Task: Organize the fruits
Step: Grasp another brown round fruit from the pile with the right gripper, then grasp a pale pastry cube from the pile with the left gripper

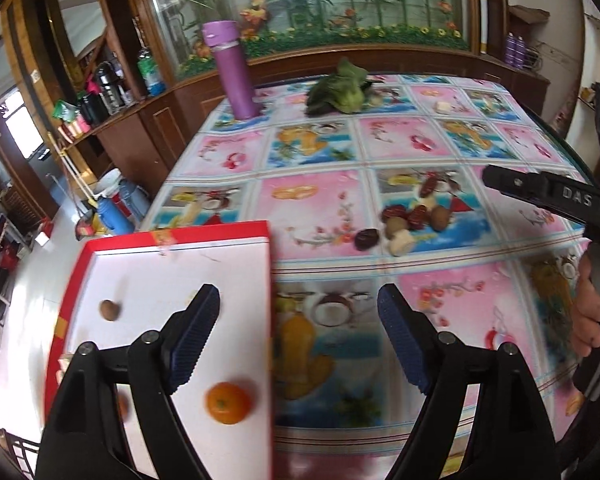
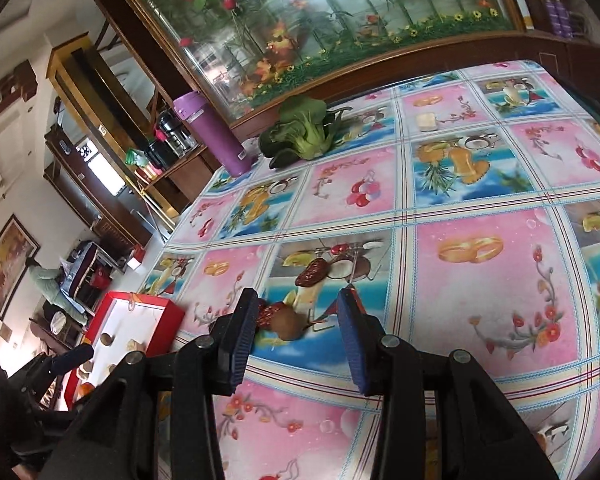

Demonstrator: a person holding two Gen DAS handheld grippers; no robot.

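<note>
My left gripper (image 1: 298,296) is open and holds nothing, hovering over the right edge of a red box (image 1: 220,229) with a white inside. A mandarin (image 1: 228,402) and a small brown fruit (image 1: 110,310) lie in the box. A pile of fruits (image 1: 412,220) rests on the table: red dates, brown round fruits and a pale piece. My right gripper (image 2: 298,300) is open just above that pile, its fingers standing either side of a brown fruit (image 2: 290,324), with a red date (image 2: 268,314) by the left finger. Another date (image 2: 310,274) lies just beyond.
The table (image 1: 320,200) wears a pink and blue fruit-print cloth. A purple bottle (image 1: 232,72) and a green bok choy (image 1: 340,92) stand at its far edge. A hand (image 1: 588,312) holds the right gripper at the right. The box (image 2: 160,332) sits at the table's left corner.
</note>
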